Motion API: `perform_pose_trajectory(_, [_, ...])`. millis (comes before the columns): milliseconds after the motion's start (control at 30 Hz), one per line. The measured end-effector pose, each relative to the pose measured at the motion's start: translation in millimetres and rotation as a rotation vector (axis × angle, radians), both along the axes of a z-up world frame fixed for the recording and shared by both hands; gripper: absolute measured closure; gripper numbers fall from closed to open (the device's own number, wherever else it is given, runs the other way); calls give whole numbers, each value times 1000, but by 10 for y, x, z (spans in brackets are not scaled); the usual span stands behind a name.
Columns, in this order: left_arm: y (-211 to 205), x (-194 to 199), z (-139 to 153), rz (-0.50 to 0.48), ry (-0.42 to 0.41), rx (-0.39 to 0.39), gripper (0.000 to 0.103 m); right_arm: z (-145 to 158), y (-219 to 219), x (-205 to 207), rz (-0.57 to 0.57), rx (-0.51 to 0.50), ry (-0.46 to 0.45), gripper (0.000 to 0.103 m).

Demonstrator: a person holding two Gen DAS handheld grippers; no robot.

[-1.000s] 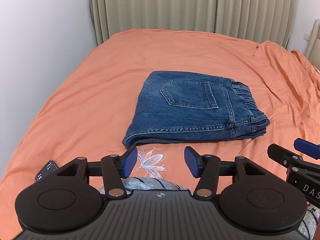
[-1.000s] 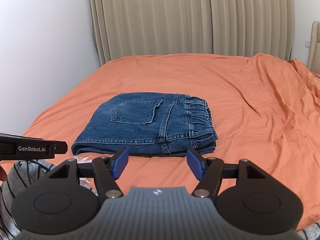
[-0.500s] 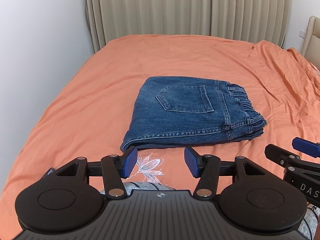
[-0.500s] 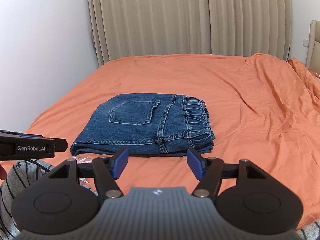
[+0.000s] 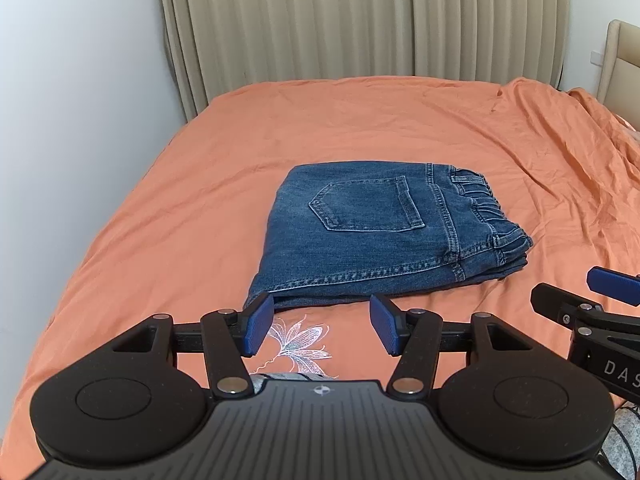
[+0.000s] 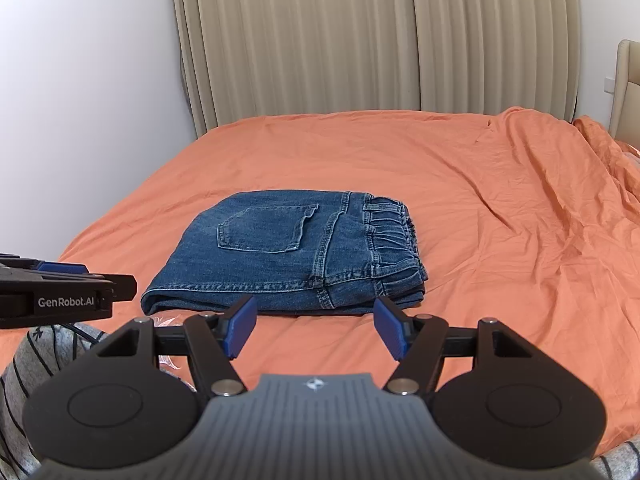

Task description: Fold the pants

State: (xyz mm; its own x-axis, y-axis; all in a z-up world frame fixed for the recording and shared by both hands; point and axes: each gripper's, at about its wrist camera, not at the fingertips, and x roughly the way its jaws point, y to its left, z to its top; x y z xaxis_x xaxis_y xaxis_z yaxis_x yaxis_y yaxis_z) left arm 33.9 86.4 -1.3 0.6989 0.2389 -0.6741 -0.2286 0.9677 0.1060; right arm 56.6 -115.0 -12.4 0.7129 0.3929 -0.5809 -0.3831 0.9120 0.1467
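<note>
The left claw (image 5: pixel 322 328) has its two blue pads (image 5: pixel 256 326) wide apart with nothing between them, and it hangs in the air just in front of the jeans. The right claw (image 6: pixel 316 328) is the same, spread wide and holding nothing. The blue jeans (image 5: pixel 376 236) lie folded into a neat, thick square in the middle of the bed, with a back pocket (image 5: pixel 368 206) on top and the stretchy waistband (image 6: pixel 390 236) bunched at the right side. The bed has an orange sheet (image 5: pixel 168 208), smooth on the left and wrinkled on the right. A little stitched flower (image 5: pixel 298 338) sits on the sheet near the claws. Behind the bed hang long beige curtains (image 5: pixel 360 20), and a white wall (image 5: pixel 72 80) stands on the left. At the far right a bit of a tan headboard (image 5: pixel 622 60) peeks in, but most of it is cut off. Some grey striped cloth (image 6: pixel 24 368) shows low down by the claws; I cannot tell what it is. The right claw only pokes in at the edge of the left view (image 5: pixel 600 304).
</note>
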Motion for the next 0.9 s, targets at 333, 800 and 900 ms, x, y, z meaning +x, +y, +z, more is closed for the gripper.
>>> perform_pose_trajectory(333, [-20,0,-5,-8,-14,34,39,3,-9,-22,-2,7,2,41])
perform_pose_trajectory(800, [-48,25,1,-30,0,40,39,19,-8,-32,-1,13,-3,41])
perform_pose_trajectory(900, [-66,23,2,-31,-2,56,38,17,-6,-37,-1,12,-4,41])
